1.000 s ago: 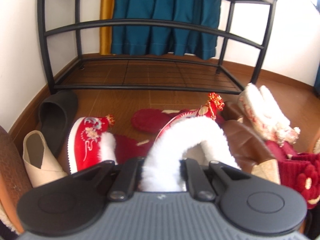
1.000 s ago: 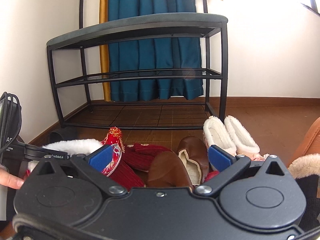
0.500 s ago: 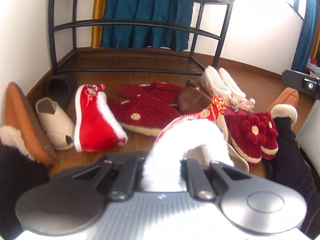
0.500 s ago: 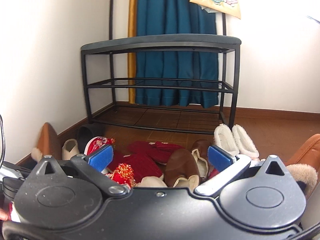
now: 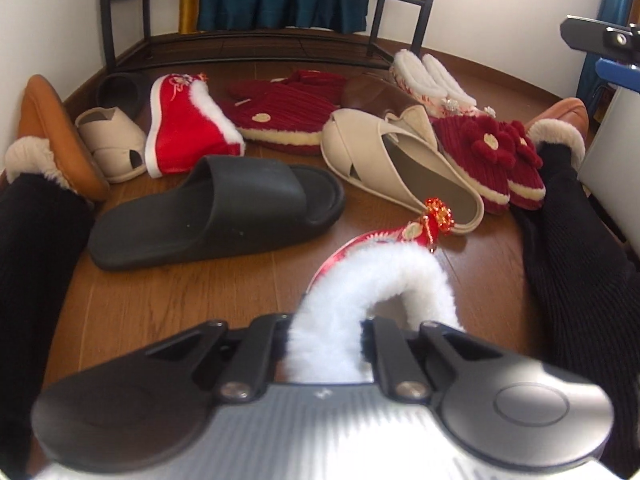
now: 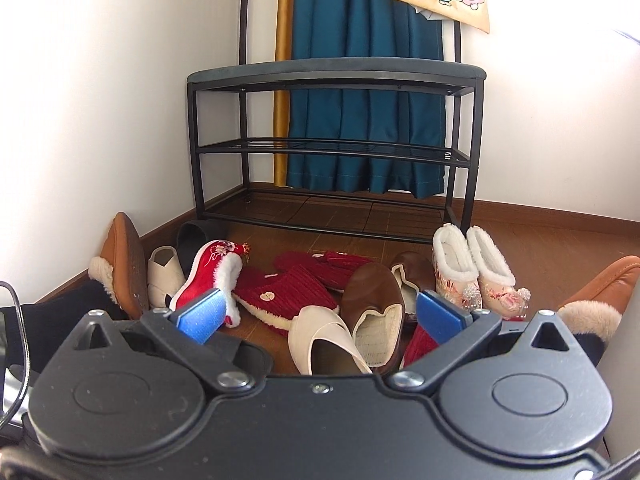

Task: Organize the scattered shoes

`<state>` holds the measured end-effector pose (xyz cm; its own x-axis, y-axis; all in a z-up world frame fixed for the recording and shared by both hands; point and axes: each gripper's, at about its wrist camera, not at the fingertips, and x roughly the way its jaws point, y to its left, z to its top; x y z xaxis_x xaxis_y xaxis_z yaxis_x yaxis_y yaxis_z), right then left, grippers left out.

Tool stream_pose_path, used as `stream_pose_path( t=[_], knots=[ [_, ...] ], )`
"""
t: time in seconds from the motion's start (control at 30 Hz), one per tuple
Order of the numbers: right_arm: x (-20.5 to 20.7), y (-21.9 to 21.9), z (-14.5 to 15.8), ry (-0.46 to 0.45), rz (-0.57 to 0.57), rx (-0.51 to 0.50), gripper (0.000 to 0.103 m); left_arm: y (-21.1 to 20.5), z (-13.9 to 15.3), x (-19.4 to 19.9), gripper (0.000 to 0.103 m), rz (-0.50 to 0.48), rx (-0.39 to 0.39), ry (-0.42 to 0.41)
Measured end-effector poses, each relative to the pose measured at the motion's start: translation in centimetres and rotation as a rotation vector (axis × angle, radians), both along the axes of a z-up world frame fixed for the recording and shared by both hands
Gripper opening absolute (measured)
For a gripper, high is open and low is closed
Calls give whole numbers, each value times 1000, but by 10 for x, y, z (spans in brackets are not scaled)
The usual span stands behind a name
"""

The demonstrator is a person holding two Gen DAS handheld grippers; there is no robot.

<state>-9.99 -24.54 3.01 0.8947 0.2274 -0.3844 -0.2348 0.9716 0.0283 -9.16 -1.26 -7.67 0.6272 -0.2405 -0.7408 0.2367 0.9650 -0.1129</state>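
My left gripper (image 5: 326, 340) is shut on the white fur collar of a red embroidered shoe (image 5: 384, 272) and holds it above the wooden floor. Its mate, a red embroidered shoe (image 5: 180, 128), lies on its side at the left and also shows in the right wrist view (image 6: 212, 276). My right gripper (image 6: 320, 314) is open and empty, held above the pile. A black slide (image 5: 224, 212), a beige slipper (image 5: 400, 164), red knit slippers (image 5: 280, 116) and white fluffy slippers (image 6: 476, 268) lie scattered. The black shoe rack (image 6: 336, 148) stands empty behind.
Tan fur-lined boots stand at the left wall (image 5: 52, 132) and at the right (image 6: 600, 292). Black-clad legs (image 5: 580, 248) flank the pile on both sides. Brown slippers (image 6: 372, 300) lie mid-pile. A teal curtain (image 6: 360, 40) hangs behind the rack.
My left gripper has pulled back from the rack and tilted down with the red shoe still held. My right gripper has risen and backed away, so more of the rack shows.
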Motion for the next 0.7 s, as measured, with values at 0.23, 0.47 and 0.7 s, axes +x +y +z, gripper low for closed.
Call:
stream_pose_path(
  t=[0.23,0.47,0.7],
  knots=[
    [19,4,-15,39,4,12,103,6,-26,25,9,45,3,29],
    [45,17,-27,64,26,37,103,10,-39,52,9,84,-9,39],
    [65,20,-34,84,41,30,103,11,-43,101,9,128,-16,9]
  ],
)
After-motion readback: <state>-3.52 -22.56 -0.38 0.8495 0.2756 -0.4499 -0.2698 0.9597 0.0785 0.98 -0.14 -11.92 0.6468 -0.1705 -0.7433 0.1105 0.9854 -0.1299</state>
